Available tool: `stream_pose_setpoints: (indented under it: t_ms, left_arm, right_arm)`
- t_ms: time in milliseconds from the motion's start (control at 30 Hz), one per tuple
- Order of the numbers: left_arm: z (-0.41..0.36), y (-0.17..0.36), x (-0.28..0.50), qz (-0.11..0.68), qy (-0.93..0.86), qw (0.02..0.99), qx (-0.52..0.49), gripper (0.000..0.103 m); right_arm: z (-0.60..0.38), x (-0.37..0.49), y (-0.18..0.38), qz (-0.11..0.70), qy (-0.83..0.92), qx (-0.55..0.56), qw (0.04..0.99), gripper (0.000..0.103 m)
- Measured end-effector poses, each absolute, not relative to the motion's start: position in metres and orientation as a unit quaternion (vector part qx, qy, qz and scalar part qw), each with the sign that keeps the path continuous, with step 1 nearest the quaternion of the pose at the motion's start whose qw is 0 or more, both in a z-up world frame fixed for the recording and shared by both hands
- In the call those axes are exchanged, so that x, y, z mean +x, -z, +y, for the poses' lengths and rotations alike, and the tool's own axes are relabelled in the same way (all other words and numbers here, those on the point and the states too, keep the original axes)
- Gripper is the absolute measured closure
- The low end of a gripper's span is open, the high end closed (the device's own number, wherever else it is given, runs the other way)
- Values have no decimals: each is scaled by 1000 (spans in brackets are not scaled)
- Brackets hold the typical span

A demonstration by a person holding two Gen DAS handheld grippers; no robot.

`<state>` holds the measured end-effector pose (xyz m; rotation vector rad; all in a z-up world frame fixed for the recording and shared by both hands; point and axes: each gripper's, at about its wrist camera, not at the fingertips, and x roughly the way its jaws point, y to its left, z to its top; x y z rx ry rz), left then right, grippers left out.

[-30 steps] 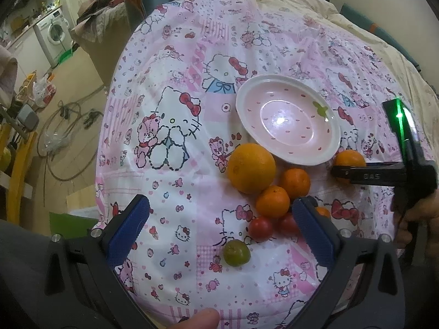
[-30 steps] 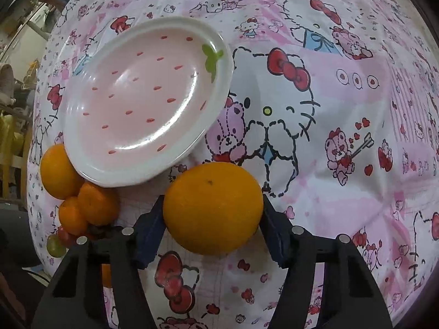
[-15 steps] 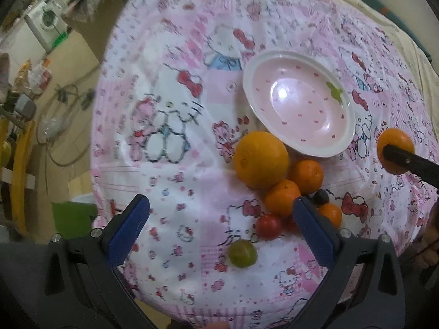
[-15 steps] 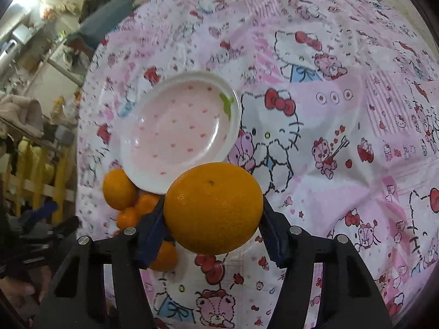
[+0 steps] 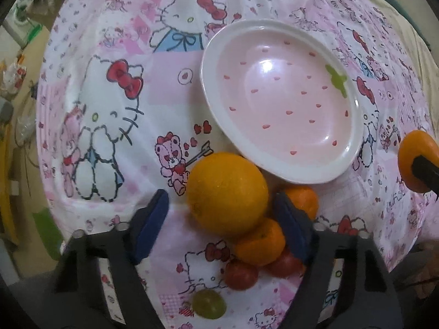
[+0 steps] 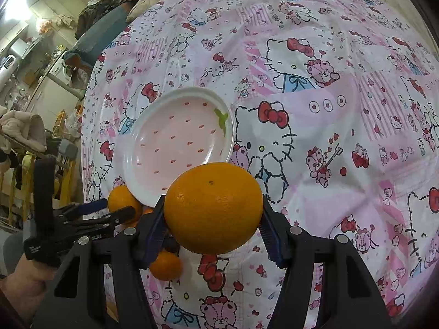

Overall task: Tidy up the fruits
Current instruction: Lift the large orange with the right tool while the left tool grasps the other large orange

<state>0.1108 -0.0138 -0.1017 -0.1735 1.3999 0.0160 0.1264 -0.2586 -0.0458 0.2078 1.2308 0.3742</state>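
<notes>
Right wrist view: right hand-held gripper (image 6: 212, 216) clamps orange (image 6: 212, 208) clear above plate (image 6: 142, 183) rim.

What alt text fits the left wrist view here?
The left gripper, jaws just closing, straddles a large orange below an empty pink strawberry-print plate. Tangerines, tomatoes and a green grape cluster nearby on a cartoon-cat tablecloth.
</notes>
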Motion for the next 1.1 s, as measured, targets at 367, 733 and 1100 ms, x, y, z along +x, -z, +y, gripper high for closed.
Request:
stream_pose_setpoints:
  t_ms: [367,733,1100]
  left_arm:
    - [-7,99,100,635,3,767,-92,50]
    - [5,33,85,575,-5,815,-70,52]
    - [-3,-12,131,540,2,842,-11,51]
  right_arm:
    - [-251,131,48,575,-179,92,793,39]
    - [-258,127,40,561,-169,86,806,39]
    - [-258,148,21,528,-183,87,825,39]
